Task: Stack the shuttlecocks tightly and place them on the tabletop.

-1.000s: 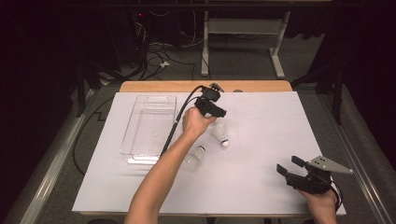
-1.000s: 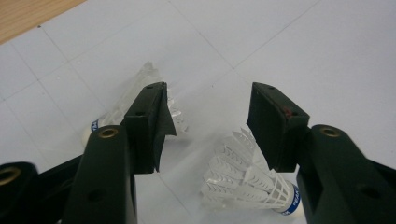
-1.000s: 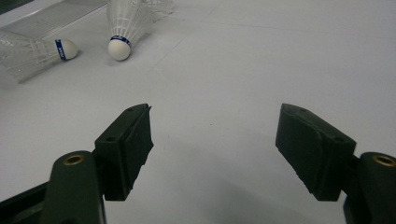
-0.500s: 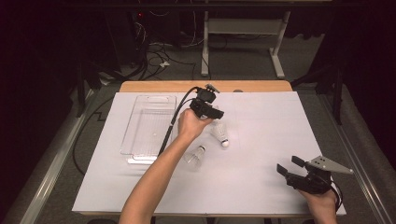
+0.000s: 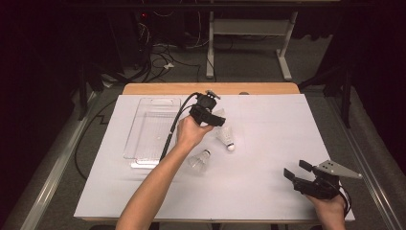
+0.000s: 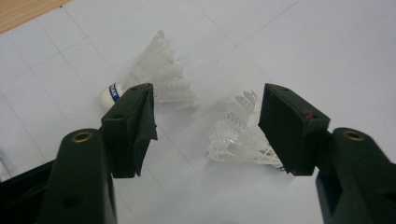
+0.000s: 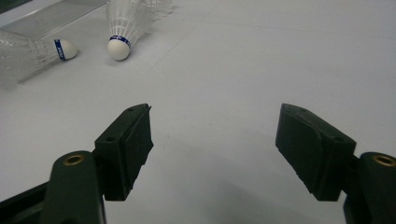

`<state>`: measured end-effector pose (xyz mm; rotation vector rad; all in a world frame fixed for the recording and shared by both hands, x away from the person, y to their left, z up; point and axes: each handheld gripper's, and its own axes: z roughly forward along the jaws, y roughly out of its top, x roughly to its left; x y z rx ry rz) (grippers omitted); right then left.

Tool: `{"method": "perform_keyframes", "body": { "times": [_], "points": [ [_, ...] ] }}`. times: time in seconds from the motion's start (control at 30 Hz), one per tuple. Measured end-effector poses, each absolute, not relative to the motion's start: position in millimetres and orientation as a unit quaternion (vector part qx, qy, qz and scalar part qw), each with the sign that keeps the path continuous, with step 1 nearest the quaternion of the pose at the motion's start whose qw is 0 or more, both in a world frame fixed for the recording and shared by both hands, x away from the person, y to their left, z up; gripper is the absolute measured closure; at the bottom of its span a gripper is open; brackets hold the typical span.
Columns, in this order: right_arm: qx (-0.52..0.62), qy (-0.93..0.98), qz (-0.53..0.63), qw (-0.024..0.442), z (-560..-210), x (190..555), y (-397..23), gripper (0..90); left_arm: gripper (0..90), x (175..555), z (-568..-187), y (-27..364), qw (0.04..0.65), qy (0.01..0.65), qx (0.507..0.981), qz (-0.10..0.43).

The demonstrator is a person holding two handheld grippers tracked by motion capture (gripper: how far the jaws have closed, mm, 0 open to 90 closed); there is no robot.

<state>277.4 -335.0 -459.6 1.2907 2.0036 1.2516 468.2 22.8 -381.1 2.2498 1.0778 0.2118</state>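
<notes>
The left gripper (image 5: 214, 116) hung over the white paper-covered table (image 5: 268, 201), jaws just opened wide and gripping nothing. A white plastic shuttlecock with a blue-banded cork (image 6: 243, 135) lay just ahead by one jaw, another like it (image 6: 154, 77) beyond the other. The approach looked under way; next, centring and closing on one. A clear plastic tray (image 5: 151, 129) waited alongside. Farther off, the right gripper (image 5: 299, 170) rested wide open, empty.
</notes>
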Motion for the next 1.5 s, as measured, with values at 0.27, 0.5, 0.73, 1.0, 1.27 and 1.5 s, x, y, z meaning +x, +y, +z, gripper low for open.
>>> {"method": "perform_keyframes", "body": {
  "times": [0.27, 0.5, 0.73, 1.0, 1.27, 1.5],
  "points": [
    [0.467, 0.726, 0.453, 0.223, -459.7, 277.5, -334.6, 27.3, 34.4, 462.4, -383.8, 28.5, 0.31, 0.411, 0.854, 0.078],
    [0.467, 0.726, 0.453, 0.223, -459.7, 277.5, -334.8, 27.3, 33.4, 459.2, -389.9, 34.8, 0.309, 0.415, 0.853, 0.069],
    [0.467, 0.726, 0.452, 0.223, -459.7, 277.5, -334.7, 27.3, 32.7, 454.8, -393.7, 39.6, 0.312, 0.417, 0.851, 0.066],
    [0.467, 0.727, 0.452, 0.222, -459.8, 277.4, -334.3, 27.3, 32.3, 448.7, -393.4, 46.7, 0.314, 0.421, 0.848, 0.071],
    [0.467, 0.727, 0.452, 0.221, -459.9, 277.5, -333.9, 27.2, 32.0, 442.4, -393.5, 52.6, 0.312, 0.421, 0.849, 0.069],
    [0.467, 0.727, 0.451, 0.221, -459.9, 277.5, -334.0, 27.2, 32.5, 436.6, -390.0, 58.3, 0.316, 0.42, 0.848, 0.066]
  ]
}}
